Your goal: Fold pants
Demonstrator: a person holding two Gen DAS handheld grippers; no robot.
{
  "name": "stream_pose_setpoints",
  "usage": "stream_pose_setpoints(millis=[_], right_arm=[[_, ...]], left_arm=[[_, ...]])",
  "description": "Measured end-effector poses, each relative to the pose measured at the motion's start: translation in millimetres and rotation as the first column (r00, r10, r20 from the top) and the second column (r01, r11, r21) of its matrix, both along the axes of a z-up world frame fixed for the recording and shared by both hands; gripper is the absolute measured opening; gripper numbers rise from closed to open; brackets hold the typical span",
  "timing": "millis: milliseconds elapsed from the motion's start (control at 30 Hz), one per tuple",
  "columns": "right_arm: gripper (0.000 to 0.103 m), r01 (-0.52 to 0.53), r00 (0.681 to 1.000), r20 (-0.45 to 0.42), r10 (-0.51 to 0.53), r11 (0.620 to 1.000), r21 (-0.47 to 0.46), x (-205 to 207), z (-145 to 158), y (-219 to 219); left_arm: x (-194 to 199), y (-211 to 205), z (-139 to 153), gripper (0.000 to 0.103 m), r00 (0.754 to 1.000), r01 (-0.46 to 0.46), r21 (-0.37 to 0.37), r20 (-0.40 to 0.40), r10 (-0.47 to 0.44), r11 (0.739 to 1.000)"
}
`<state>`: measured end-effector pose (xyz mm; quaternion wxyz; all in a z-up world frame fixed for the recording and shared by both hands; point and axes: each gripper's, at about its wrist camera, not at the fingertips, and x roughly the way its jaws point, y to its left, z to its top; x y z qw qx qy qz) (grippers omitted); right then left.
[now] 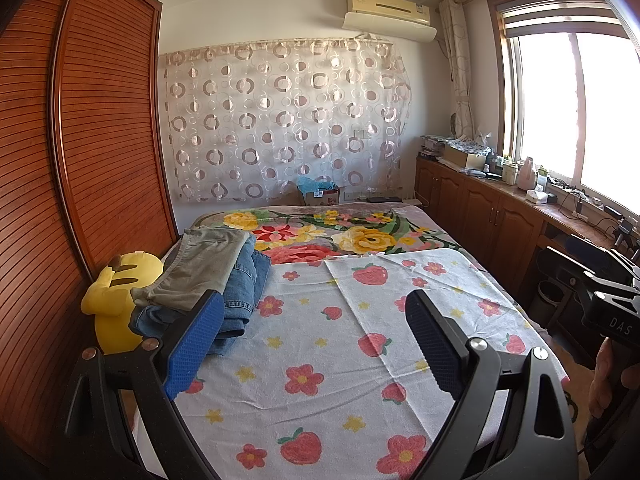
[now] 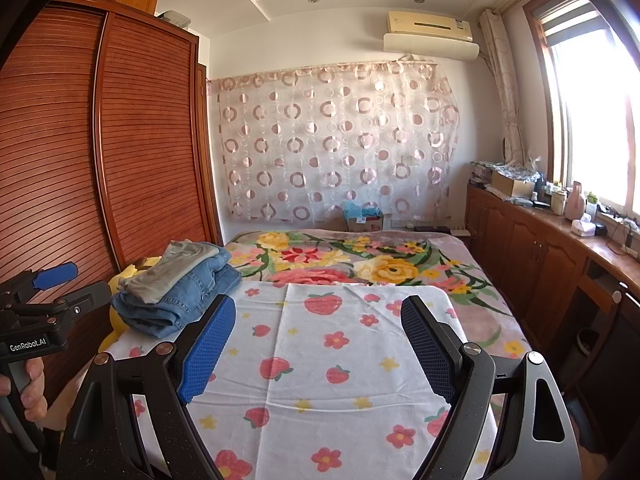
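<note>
1. A home bedroom: a bed (image 2: pixel 472 280) with a floral blanket and a strawberry-print sheet (image 2: pixel 320 360) lies straight ahead.
2. A slatted wooden wardrobe (image 2: pixel 120 140) stands to the left.
3. A window (image 2: pixel 592 100) over low wooden cabinets (image 2: pixel 532 256) is on the right.
4. An air conditioner (image 2: pixel 428 34) hangs on the far wall above a patterned curtain (image 2: pixel 336 140).
</note>
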<state>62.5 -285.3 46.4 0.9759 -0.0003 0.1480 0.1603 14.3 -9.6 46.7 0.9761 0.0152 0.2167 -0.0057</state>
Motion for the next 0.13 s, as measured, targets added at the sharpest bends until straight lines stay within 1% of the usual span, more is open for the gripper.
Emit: stream_pose_setpoints(millis=[133], right_arm=[[0.086, 0.002, 1.000, -0.001, -0.002, 1.000, 0.000, -0.2, -0.5, 0.1]], left_arm=[[-0.1, 0.0, 0.0, 0.093, 1.000, 0.000, 0.000, 0.000, 0.000, 1.000]])
